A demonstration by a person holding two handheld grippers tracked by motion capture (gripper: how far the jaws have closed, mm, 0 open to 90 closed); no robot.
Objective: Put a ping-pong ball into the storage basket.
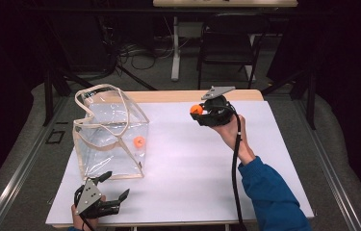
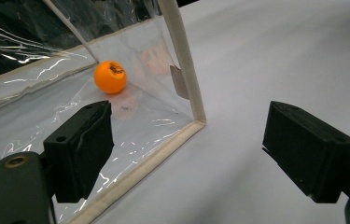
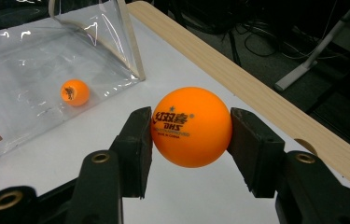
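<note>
An orange table-tennis ball (image 3: pixel 191 126) with printed lettering sits pinched between the two black pads of my right gripper (image 1: pixel 198 111), held above the far middle of the white table. A second orange ball (image 1: pixel 139 142) (image 2: pixel 110 77) (image 3: pixel 74 92) lies inside a clear plastic bag (image 1: pixel 108 134) with cream trim at the table's left. My left gripper (image 1: pixel 113 185) (image 2: pixel 189 149) rests near the front left edge, jaws wide apart and empty, beside the bag's lower corner (image 2: pixel 199 122).
The white sheet (image 1: pixel 192 163) covers a wooden table whose far edge (image 3: pixel 238 74) runs close behind the right gripper. A folding chair (image 1: pixel 228 43) and a table leg (image 1: pixel 175 48) with cables stand on the floor beyond.
</note>
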